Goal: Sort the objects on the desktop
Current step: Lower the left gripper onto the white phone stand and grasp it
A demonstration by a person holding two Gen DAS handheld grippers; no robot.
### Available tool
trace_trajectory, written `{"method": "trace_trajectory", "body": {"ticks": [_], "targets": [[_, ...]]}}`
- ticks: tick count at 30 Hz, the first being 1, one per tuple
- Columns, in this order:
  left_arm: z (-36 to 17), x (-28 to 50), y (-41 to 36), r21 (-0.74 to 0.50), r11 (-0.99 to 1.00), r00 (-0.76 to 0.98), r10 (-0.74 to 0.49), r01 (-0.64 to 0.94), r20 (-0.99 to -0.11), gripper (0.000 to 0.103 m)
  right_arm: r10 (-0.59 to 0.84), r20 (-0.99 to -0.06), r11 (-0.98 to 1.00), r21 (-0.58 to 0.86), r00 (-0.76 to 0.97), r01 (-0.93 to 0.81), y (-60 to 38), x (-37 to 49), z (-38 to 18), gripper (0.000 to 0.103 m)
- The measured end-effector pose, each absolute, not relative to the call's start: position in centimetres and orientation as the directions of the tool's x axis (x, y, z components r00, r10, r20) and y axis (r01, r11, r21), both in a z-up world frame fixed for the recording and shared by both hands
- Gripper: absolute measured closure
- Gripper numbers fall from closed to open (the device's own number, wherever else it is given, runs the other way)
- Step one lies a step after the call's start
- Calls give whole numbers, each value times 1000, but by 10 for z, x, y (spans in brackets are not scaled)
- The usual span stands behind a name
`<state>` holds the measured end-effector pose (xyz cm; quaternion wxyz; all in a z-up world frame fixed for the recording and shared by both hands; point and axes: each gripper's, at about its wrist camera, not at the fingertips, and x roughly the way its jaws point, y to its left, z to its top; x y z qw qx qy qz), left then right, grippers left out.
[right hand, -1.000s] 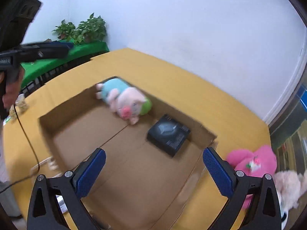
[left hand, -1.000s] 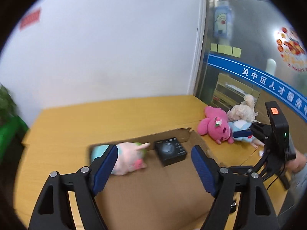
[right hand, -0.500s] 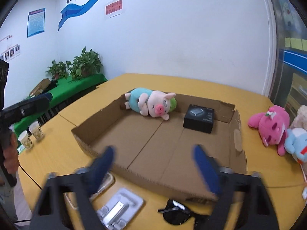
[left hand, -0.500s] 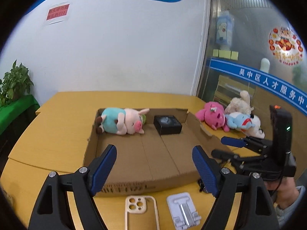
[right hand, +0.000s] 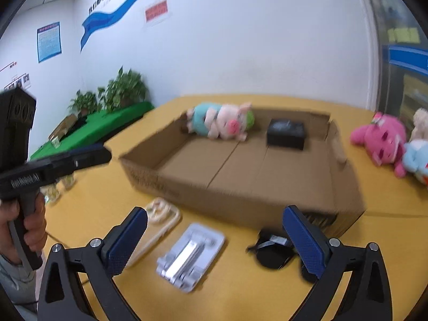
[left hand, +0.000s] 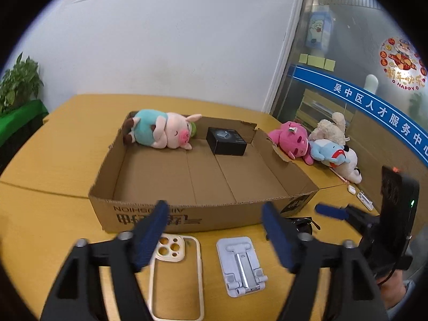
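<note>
A shallow cardboard box lies on the yellow table, holding a pig plush and a black box at its far side. In front of it lie a cream phone case, a white phone stand and black sunglasses. My left gripper is open and empty above the case and stand. My right gripper is open and empty above the stand; it also shows in the left wrist view.
A pink plush, a blue plush and beige plushes lie right of the box. Small white items lie near the table's right edge. Potted plants stand on a green bench to the left.
Both grippers have pulled back from over the box toward the table's near edge, so the phone case, stand and sunglasses now lie under them. Both stay open.
</note>
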<state>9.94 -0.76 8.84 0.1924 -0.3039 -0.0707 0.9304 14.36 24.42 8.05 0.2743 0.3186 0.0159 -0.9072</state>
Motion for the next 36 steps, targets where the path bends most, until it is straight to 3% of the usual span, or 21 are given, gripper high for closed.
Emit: {"method": "trace_trajectory", "body": {"ticks": [6, 11, 19, 26, 32, 33, 36], "targets": [[39, 91, 5, -298, -895, -622, 446, -333, -644, 25, -536, -710, -777, 204, -456, 596, 217, 142, 29, 0], [16, 85, 13, -339, -862, -544, 502, -376, -673, 25, -501, -794, -749, 199, -344, 632, 190, 140, -11, 1], [-7, 70, 21, -433, -809, -432, 581, -396, -689, 28, -424, -805, -794, 109, -416, 597, 179, 133, -29, 14], [-16, 61, 33, -483, -775, -370, 624, -407, -689, 28, -439, -784, -803, 123, -439, 583, 197, 137, -27, 29], [-29, 53, 50, -473, -802, -334, 587, -365, -737, 29, -462, -777, -793, 146, -427, 591, 214, 149, -27, 31], [-32, 52, 55, -469, -803, -323, 583, -367, -745, 38, -465, -777, -791, 151, -423, 592, 215, 153, -27, 31], [-31, 55, 64, -408, -829, -351, 538, -382, -766, 49, -459, -779, -796, 147, -428, 587, 216, 164, -27, 31]]}}
